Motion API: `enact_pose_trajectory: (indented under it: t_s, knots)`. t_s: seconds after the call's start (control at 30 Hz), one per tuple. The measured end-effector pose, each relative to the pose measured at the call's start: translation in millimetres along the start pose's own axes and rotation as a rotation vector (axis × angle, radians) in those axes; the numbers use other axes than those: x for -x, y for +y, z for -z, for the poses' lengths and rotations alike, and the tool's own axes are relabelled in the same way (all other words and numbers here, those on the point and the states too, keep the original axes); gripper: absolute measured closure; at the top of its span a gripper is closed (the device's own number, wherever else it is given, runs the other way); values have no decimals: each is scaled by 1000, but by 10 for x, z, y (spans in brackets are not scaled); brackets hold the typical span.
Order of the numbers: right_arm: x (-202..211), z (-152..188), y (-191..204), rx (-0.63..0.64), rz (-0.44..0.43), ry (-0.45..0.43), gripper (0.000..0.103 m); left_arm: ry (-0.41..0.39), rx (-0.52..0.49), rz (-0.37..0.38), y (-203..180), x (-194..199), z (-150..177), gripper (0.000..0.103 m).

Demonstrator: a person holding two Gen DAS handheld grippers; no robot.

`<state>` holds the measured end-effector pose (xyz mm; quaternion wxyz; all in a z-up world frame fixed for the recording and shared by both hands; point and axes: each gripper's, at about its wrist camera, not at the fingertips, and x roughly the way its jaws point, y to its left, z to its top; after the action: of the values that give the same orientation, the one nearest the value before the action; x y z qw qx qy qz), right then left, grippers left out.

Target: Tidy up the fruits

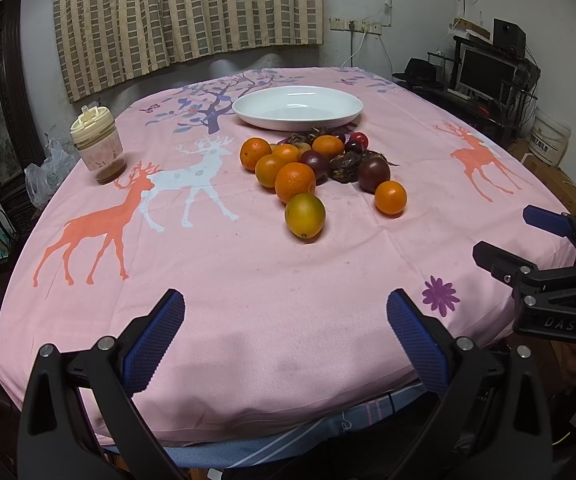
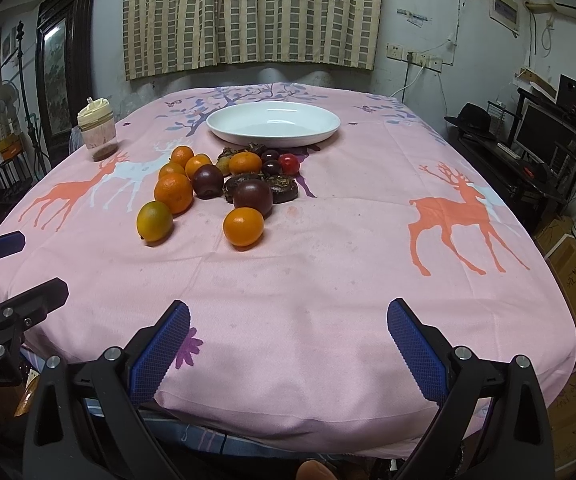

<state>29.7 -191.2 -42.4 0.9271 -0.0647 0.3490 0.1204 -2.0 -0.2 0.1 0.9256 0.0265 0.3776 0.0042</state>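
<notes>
A pile of fruit lies mid-table: several oranges, dark purple fruits, small red ones and dried brown ones. A greenish-yellow orange and a lone orange sit nearest. An empty white plate stands behind the pile. My left gripper is open and empty over the near table edge. My right gripper is open and empty too; it also shows in the left wrist view. The left gripper also shows in the right wrist view.
A pink deer-print cloth covers the table. A lidded cup stands far left. A curtain and wall lie behind; a desk with a monitor stands to the right.
</notes>
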Motion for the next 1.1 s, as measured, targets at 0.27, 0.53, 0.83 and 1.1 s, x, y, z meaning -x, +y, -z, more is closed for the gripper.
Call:
enact_pose_trajectory:
  t_s: [0.27, 0.53, 0.83, 1.1]
  knots:
    - [-12, 15, -1, 2, 0, 4, 4, 3, 0, 1, -4, -4, 4, 4]
    - [-88, 30, -10, 1, 2, 26, 4, 28, 12, 10, 26, -110, 109, 4]
    - [-365, 90, -77, -102, -203, 82, 3, 50, 43, 35, 195, -331, 162, 4]
    - [-480, -120, -14, -61, -211, 22, 3, 17, 101, 92, 412, -503, 79, 4]
